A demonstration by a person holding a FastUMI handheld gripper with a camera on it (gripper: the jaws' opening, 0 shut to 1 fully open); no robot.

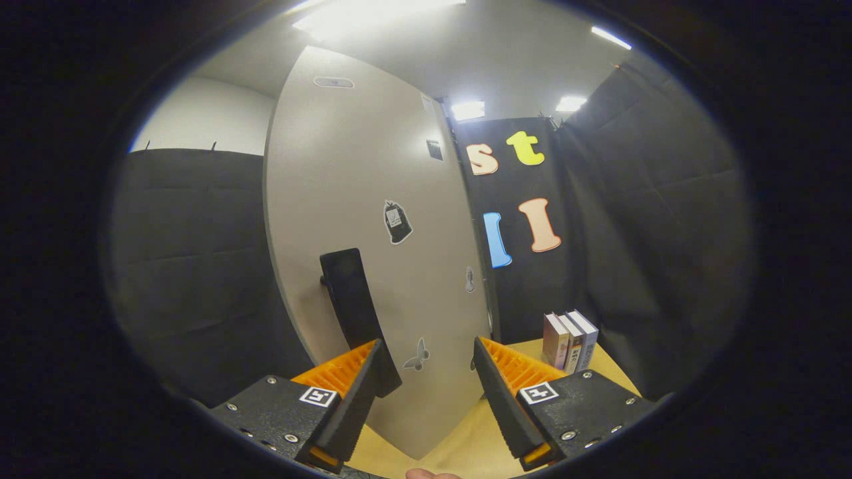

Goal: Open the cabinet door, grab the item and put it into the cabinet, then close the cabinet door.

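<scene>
The pale grey cabinet door [363, 199] stands tall just ahead of my fingers, with small stickers on its face. A black bar handle [353, 303] runs down its lower left part, and its lower end sits beside my left finger's tip [363, 372]. My gripper [428, 351] is open, with the door's lower face showing in the gap between the fingers and nothing held. Three upright books [569, 340] stand on the wooden tabletop [466, 439] beyond my right finger, to the right of the door.
Black cloth walls close in on the left [193, 266] and right [652, 233]. Ceiling lights [373, 13] glow above the door. A fingertip of the person's hand [426, 474] shows at the near edge, below the fingers.
</scene>
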